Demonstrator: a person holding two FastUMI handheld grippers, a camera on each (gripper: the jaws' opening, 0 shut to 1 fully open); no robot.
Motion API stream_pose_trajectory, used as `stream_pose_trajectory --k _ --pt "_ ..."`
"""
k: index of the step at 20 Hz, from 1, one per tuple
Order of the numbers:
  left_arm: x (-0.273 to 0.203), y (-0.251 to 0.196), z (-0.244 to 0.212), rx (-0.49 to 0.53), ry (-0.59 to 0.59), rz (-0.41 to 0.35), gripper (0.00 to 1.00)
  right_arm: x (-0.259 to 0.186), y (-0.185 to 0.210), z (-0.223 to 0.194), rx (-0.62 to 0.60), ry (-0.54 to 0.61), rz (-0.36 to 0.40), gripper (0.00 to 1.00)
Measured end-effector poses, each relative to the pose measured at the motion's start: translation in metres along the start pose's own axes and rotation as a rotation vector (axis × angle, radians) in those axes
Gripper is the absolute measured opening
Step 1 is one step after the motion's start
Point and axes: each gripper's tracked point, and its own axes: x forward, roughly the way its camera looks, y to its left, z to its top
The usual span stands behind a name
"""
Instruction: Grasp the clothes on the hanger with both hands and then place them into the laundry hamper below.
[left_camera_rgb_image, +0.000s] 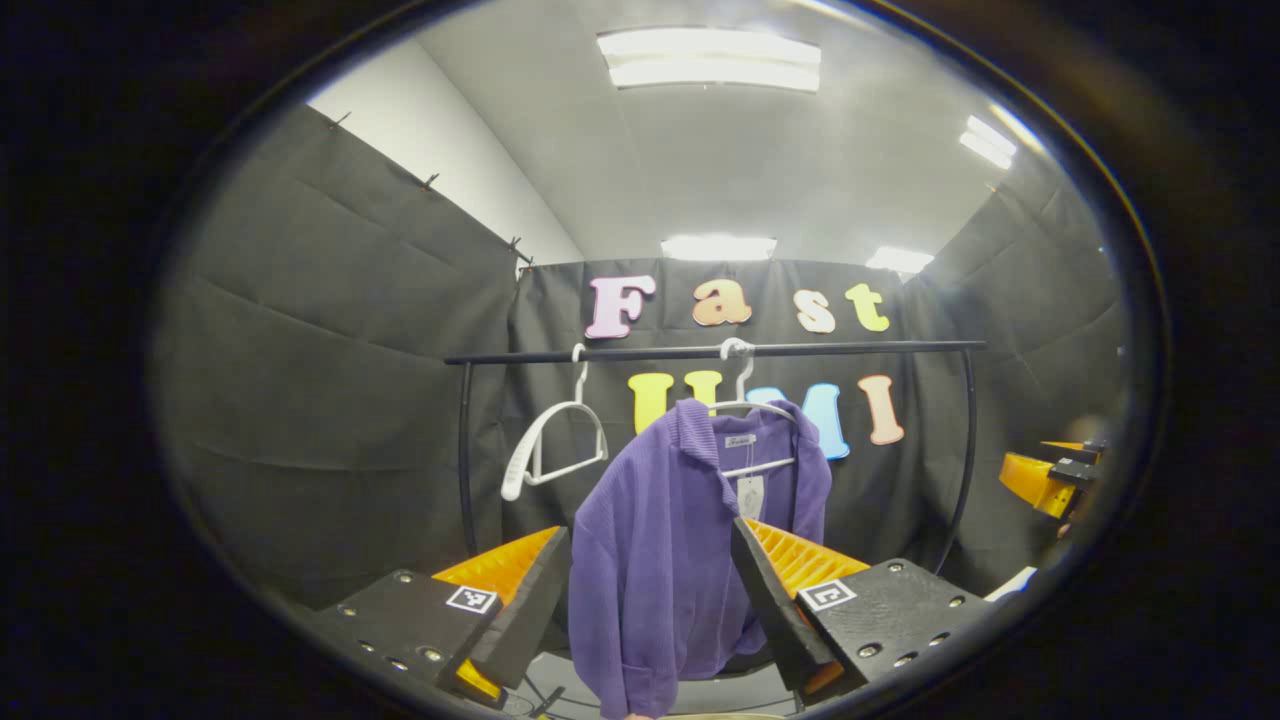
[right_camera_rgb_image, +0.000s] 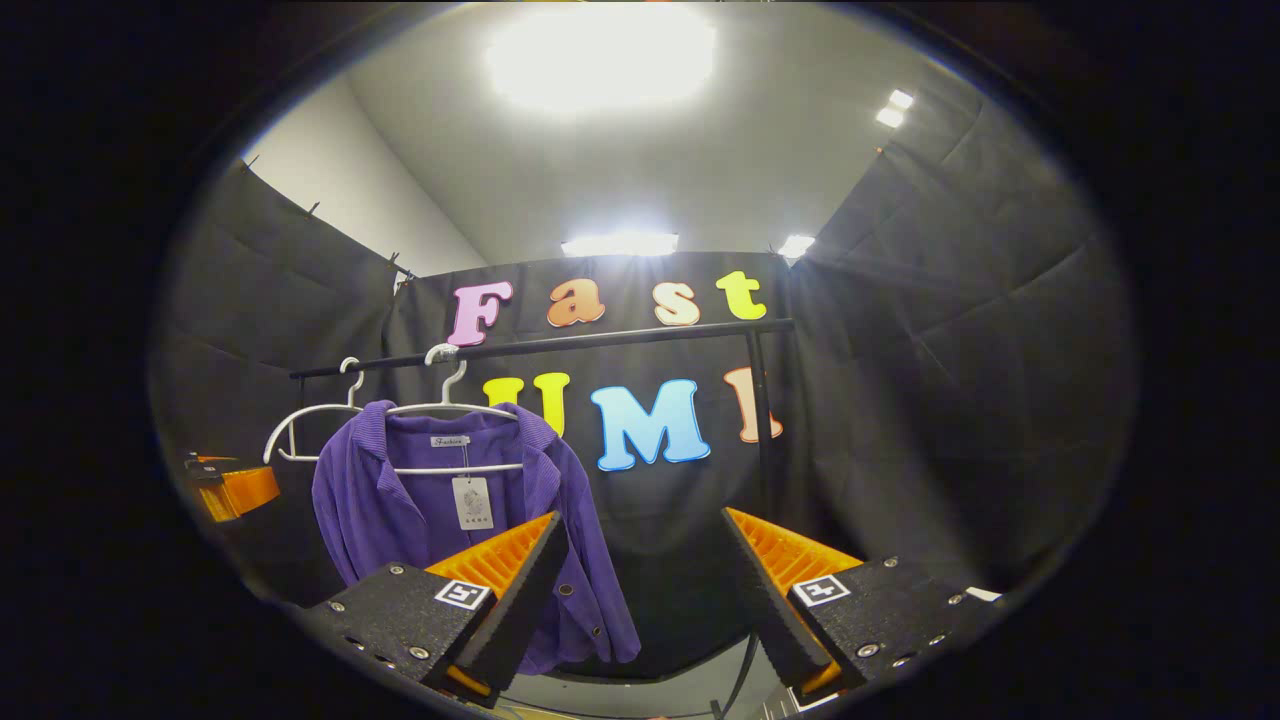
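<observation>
My left gripper (left_camera_rgb_image: 650, 600) is held level and pointed straight at the rack, its two fingers spread wide with nothing between them but air. Through that gap, at twelve o'clock, hangs the purple shirt (left_camera_rgb_image: 660, 560), well short of contact with either finger. It sits on a white hanger (left_camera_rgb_image: 757, 430) hooked over the black rail (left_camera_rgb_image: 700, 352), its collar open and a paper tag (left_camera_rgb_image: 750, 495) dangling at the neck. At ten o'clock from the shirt an empty white hanger (left_camera_rgb_image: 555, 450) hangs on the same rail, turned edge-on. Far out at three o'clock in the left gripper view I see my right gripper (left_camera_rgb_image: 1050, 475), raised to about the shirt's shoulder height.

My right gripper (right_camera_rgb_image: 640, 595), in its own view, is also level and wide open, gripping nothing; it aims to the right of the garment, at the bare black cloth. The purple shirt (right_camera_rgb_image: 400, 510) lies at ten o'clock, partly behind my near finger. The rail's upright post (right_camera_rgb_image: 762, 420) stands at one o'clock. My left gripper (right_camera_rgb_image: 232, 490) shows at nine o'clock, beside the shirt's sleeve. I cannot make out the hamper.
</observation>
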Motion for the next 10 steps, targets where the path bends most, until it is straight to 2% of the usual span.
stream_pose_trajectory --k 3,4,10 --pt "0.019 -0.019 -0.005 -0.009 -0.005 -0.010 0.99 0.024 0.008 -0.003 0.016 0.002 0.039 0.94" --pt "0.027 -0.024 -0.008 -0.016 0.000 -0.012 0.87 0.031 0.011 -0.003 0.026 0.003 0.052 0.94" --pt "0.077 -0.048 -0.024 -0.020 0.023 -0.013 0.95 0.075 0.030 -0.001 0.061 -0.020 0.129 0.94"
